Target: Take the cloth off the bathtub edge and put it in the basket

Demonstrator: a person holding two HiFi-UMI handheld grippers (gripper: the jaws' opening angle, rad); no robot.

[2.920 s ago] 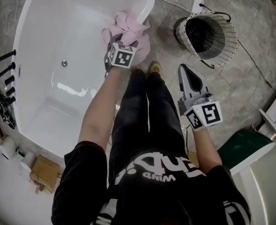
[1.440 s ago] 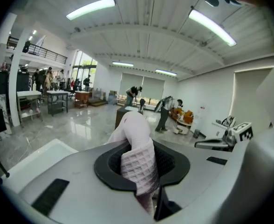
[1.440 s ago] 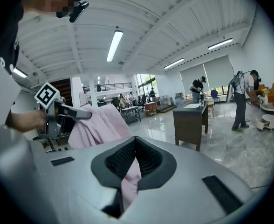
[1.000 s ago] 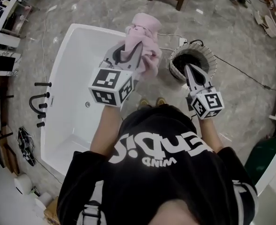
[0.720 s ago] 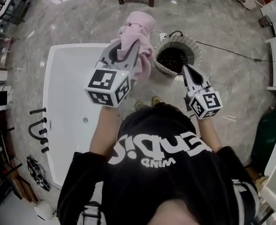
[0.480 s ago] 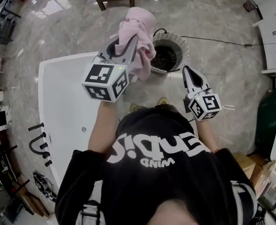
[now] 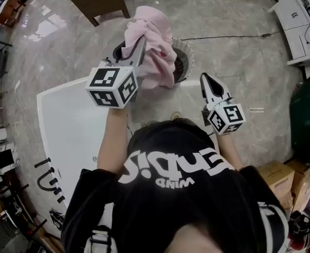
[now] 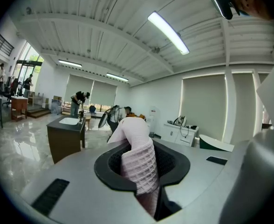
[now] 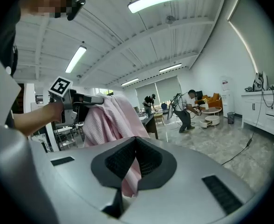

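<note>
Cloth pinched in left tongs hides part of basket beside bathtub; right tongs closed, empty.

The left gripper is clamped on the pink cloth. The waffle-textured fabric fills the gap between the 2 black jaw pads and rises above them in a rounded hump. Beyond the cloth, to its left, stands a dark cabinet with a white basin on top. A person bends over farther behind that cabinet. To the cloth's right, a white counter runs along the wall. Above the cloth, 1 long ceiling light crosses the ribbed ceiling.
</note>
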